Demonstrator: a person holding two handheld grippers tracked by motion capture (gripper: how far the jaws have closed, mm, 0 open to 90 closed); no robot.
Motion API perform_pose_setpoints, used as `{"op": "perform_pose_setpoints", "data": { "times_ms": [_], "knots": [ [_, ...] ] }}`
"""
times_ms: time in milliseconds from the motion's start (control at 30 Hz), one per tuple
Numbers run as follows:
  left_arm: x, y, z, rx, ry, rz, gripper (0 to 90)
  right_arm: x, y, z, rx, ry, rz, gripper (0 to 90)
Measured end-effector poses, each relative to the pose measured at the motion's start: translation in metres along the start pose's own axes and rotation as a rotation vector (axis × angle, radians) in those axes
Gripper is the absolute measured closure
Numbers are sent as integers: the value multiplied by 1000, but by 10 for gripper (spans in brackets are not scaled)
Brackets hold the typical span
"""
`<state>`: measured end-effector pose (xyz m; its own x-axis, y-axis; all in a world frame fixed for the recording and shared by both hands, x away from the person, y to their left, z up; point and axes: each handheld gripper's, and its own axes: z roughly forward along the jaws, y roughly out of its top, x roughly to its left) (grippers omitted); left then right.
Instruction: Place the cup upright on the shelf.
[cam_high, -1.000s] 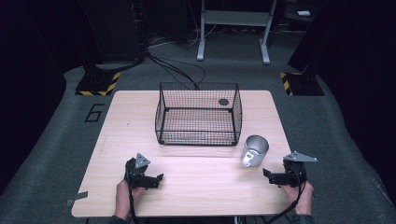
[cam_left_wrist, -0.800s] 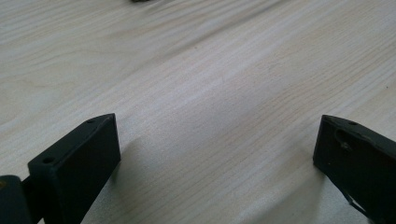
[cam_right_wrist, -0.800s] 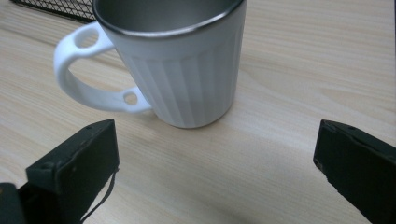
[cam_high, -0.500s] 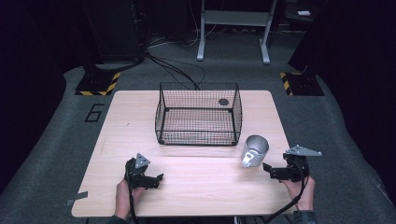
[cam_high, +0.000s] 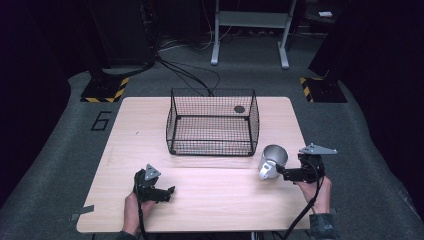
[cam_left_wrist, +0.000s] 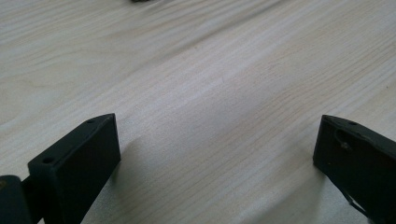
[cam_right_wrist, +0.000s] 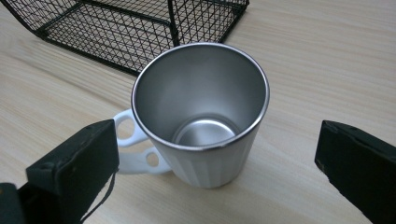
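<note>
Nearest, the left gripper (cam_high: 169, 190) lies low on the wooden tabletop (cam_high: 210, 200), jaws wide with bare wood between them. The right gripper (cam_right_wrist: 215, 163) also has its jaws wide, pointing at the steel mug (cam_right_wrist: 201, 112); the mug stands upright just beyond them, its white handle (cam_right_wrist: 135, 149) partly hidden behind 1 jaw. Just behind the mug stands the black wire basket (cam_high: 212, 122), cut off in the right gripper view. A small dark disc (cam_high: 239, 109) by the basket's far side is hard to make out.
</note>
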<state>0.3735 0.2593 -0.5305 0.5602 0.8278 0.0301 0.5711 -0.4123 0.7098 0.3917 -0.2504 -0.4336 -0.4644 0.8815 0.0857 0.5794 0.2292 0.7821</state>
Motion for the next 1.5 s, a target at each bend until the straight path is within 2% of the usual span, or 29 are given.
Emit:
{"op": "perform_pose_setpoints", "data": {
  "times_ms": [333,433,500,600,667,933,1267,1333,1500],
  "knots": [
    [0,0,0,3,-2,-1,7,3,15,17,15,35,-16,0],
    [0,0,0,3,-2,-1,7,5,19,23,29,36,-25,0],
    [0,0,0,3,-2,-1,6,6,19,25,32,30,-15,0],
    [0,0,0,-1,1,-2,6,5,22,33,46,36,-39,0],
    [0,0,0,-1,0,-2,6,6,23,36,49,29,-25,0],
    [0,0,0,0,0,-2,6,7,23,45,73,36,-23,0],
    [0,0,0,4,-3,-5,7,8,23,50,80,20,-25,18],
    [0,0,0,4,-2,-1,6,7,22,50,69,13,-20,44],
    [0,0,0,-4,1,-7,6,8,20,49,62,14,-12,48]
  ]
}}
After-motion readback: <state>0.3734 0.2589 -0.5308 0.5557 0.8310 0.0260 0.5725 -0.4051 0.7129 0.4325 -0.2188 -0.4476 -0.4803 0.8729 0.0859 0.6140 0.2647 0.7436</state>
